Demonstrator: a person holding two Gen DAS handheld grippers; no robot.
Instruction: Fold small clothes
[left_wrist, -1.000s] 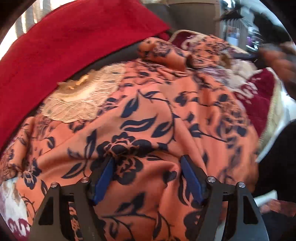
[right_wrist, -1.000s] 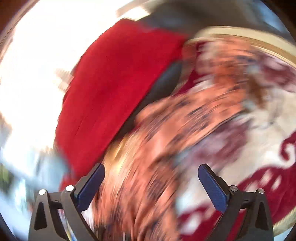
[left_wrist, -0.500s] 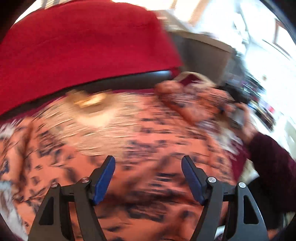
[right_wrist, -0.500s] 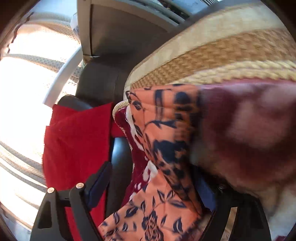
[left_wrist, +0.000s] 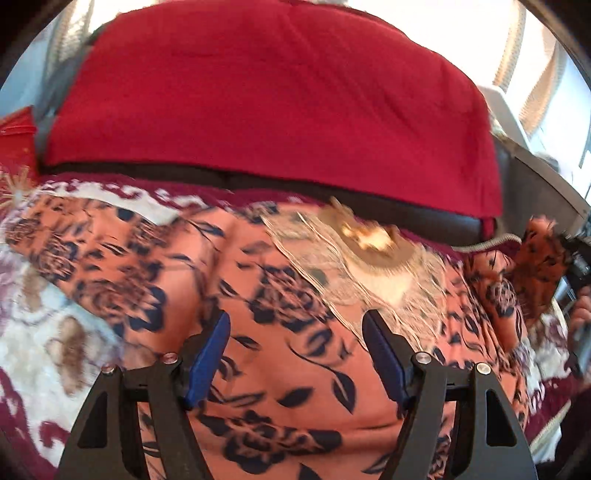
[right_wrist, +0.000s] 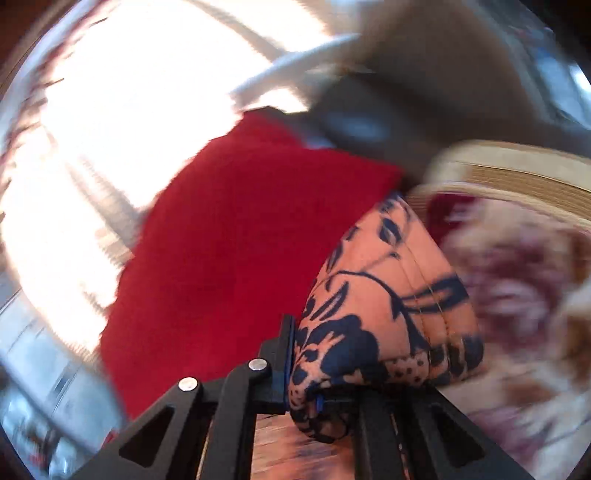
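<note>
Right tongs pinch garment; sleeve stretched sideways.

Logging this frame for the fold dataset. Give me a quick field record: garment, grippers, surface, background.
garment: orange floral top, spread out, lace collar facing up
left gripper: open, over the top's middle, nothing between the pads
right gripper: shut on a hemmed edge of the top
surface: maroon-and-cream blanket
background: red cloth behind the top
blur: right view heavily smeared
</note>
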